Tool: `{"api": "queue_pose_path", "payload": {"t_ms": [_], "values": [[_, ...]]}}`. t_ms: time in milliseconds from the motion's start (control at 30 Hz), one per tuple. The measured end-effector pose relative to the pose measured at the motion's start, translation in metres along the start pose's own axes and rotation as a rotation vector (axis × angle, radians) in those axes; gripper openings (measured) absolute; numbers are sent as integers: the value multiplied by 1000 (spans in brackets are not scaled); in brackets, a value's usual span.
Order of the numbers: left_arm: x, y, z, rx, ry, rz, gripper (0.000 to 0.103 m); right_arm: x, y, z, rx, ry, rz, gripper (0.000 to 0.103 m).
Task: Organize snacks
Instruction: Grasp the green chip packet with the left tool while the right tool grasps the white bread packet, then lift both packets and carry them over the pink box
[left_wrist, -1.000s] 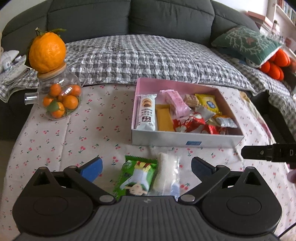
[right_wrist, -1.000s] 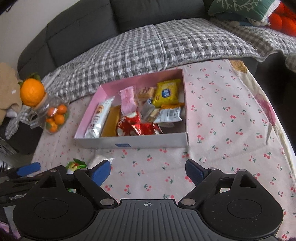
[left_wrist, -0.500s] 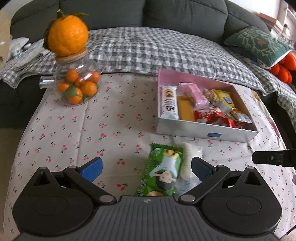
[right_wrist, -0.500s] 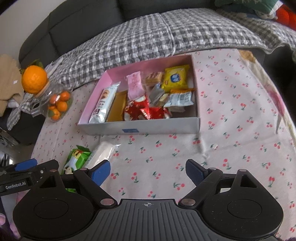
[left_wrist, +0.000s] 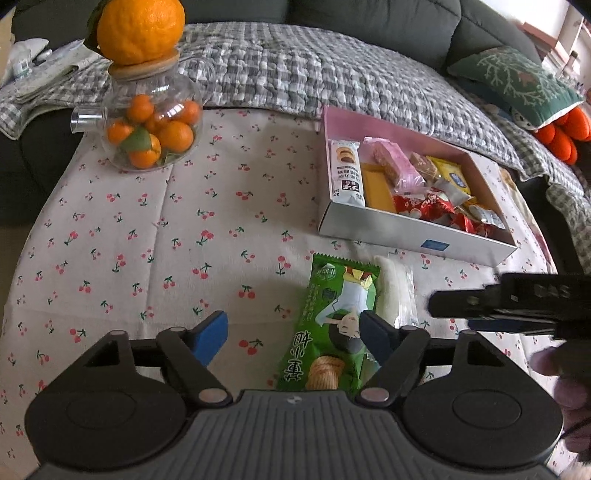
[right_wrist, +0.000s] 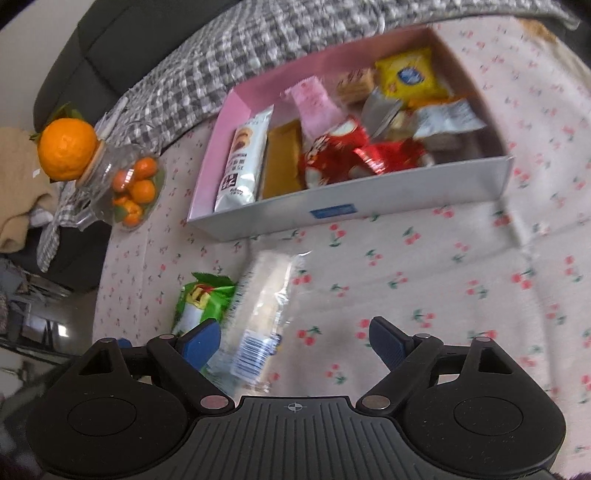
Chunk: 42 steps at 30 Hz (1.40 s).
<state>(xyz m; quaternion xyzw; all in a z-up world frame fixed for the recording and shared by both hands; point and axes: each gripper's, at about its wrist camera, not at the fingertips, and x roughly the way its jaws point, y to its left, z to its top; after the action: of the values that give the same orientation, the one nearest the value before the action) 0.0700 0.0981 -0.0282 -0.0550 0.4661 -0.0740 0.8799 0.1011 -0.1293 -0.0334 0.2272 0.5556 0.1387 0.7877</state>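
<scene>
On the cherry-print surface (left_wrist: 155, 236), 2 snacks lie outside the box (left_wrist: 413, 232): a green packet (left_wrist: 332, 321) and, touching its right side, a clear-wrapped white snack (left_wrist: 395, 295), both just in front of the box's near wall. The box already holds an assortment of wrapped snacks. Over the last second both wrist views have drawn closer to these 2 items, so both hands have come down toward them. The left hand-held gripper (left_wrist: 291, 330) has just been narrowing its jaws; they now stand partly apart, the right pad over the green packet's right edge and the left pad over bare cloth well clear of it, so the packet is only partly between them and nothing is clamped. The right hand-held gripper (right_wrist: 295, 338) has its jaws wide apart, with the white snack's barcode end inside its left pad and no contact visible; that view is blurred with motion. Judgement: each hand is lining up on 1 snack, left on green, right on white, and neither is secured. The left jaws appear offset to the packet's left, so a correction seems needed before closing. A glass jar of tangerines (left_wrist: 151, 125) stands well apart.
</scene>
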Motion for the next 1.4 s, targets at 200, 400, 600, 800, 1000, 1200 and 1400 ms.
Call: {"api": "queue_pose_path", "payload": {"t_ms": [200,400,600,800,1000,1200,1400], "values": [[1,-1,-3,21,20,-33,57,20,13,1,7,2,-3,65],[7,-8,-6,83,31,-51,56,28,26,0,-32,-10,-2,47],[16,-16,-10,138,38,-53,57,24,25,2,-46,-19,-28,28],[23,-25,-10,169,33,-46,57,8,8,6,-31,-32,-33,25],[33,-30,-9,183,29,3,51,-1,-5,4,-30,-33,-64,24],[37,-28,-4,139,27,30,43,-9,-13,4,-28,-43,-73,24],[34,-25,-1,81,21,47,42,-16,-22,6,-11,-47,-69,22]]}}
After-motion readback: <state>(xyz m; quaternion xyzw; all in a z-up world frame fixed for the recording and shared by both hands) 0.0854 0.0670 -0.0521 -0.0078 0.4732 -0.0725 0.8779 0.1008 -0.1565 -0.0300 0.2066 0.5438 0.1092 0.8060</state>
